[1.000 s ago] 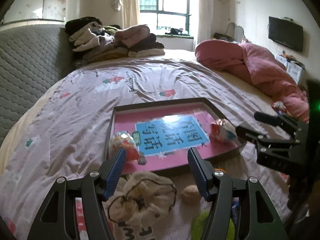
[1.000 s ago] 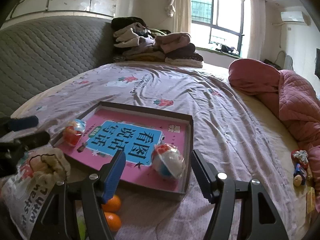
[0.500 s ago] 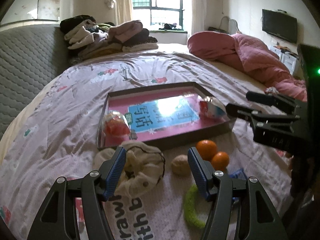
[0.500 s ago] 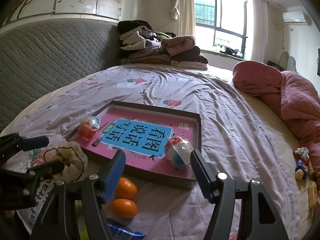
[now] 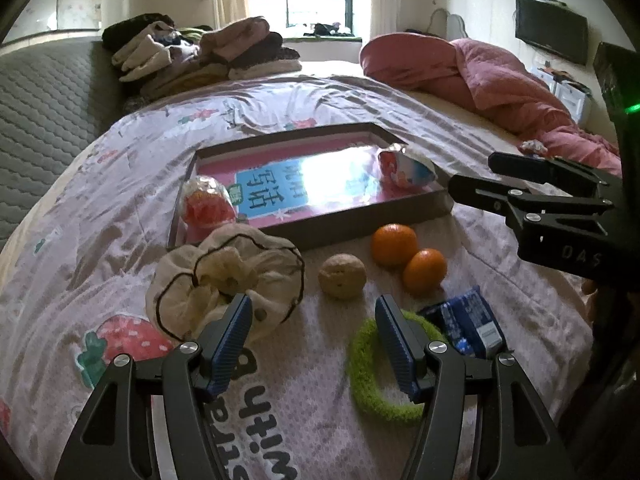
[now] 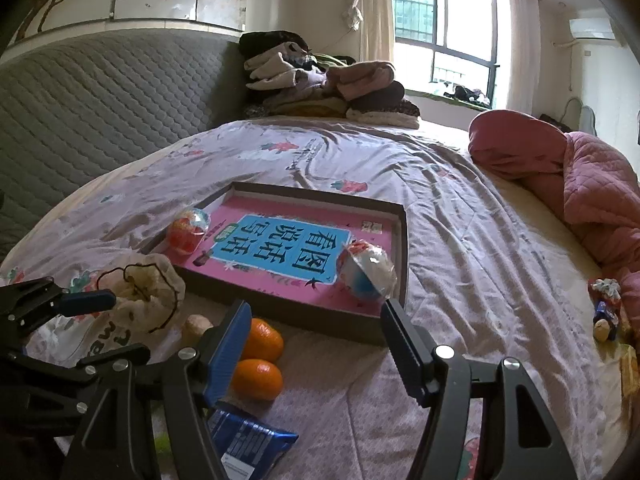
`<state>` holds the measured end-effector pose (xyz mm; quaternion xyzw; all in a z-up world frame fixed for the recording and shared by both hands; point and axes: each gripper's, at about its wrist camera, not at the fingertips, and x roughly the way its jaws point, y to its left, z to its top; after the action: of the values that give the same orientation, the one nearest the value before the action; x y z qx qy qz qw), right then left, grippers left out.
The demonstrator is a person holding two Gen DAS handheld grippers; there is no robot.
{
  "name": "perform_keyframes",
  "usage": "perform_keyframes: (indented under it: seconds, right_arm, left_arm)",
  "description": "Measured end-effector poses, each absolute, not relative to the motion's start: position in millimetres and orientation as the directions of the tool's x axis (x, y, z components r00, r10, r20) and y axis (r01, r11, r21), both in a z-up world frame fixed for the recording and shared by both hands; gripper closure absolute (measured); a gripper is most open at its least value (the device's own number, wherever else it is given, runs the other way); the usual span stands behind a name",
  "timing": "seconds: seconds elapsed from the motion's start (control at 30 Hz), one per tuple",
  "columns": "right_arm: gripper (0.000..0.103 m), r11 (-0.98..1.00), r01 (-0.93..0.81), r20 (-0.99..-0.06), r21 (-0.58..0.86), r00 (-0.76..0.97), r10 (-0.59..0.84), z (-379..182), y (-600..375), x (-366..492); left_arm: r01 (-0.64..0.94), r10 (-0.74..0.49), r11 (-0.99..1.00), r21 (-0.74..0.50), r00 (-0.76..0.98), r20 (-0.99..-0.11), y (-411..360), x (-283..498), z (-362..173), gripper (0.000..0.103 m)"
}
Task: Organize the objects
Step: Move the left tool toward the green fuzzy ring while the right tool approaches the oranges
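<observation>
A shallow brown tray (image 5: 320, 236) (image 6: 403, 240) lined with a pink and blue book lies on the bed. Two wrapped toy balls sit in it, a red one (image 5: 206, 204) (image 6: 188, 230) and a white-blue one (image 5: 404, 168) (image 6: 366, 270). In front of the tray lie a cloth drawstring bag (image 5: 224, 280) (image 6: 144, 296), a walnut (image 5: 342, 276), two oranges (image 5: 408, 254) (image 6: 258, 356), a blue snack packet (image 5: 466, 322) (image 6: 248, 446) and a green fuzzy ring (image 5: 380, 380). My left gripper (image 5: 312, 342) is open above the ring and walnut. My right gripper (image 6: 316, 340) is open near the oranges.
Folded clothes (image 5: 200, 54) are stacked at the head of the bed by the grey padded headboard (image 6: 100, 92). A pink quilt (image 5: 500, 80) is bunched on the right. Small toys (image 6: 606, 308) lie at the bed's right edge.
Both grippers have pulled back from the tray toward the bed's near edge, bringing the oranges, walnut, packet and green ring into view. Both stayed open.
</observation>
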<state>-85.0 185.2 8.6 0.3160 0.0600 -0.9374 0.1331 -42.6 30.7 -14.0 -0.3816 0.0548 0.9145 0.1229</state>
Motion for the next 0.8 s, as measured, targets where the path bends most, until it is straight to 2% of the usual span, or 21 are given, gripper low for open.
perform_keyframes:
  seconds: [0.8]
  right_arm:
    - [0.036, -0.936, 0.351, -0.679, -0.031, -0.695, -0.238, -17.2, 169.1, -72.0]
  left_arm:
    - [-0.291, 0.205, -0.956, -0.027, -0.602, -0.771, 35.2, -31.9, -33.8, 0.038]
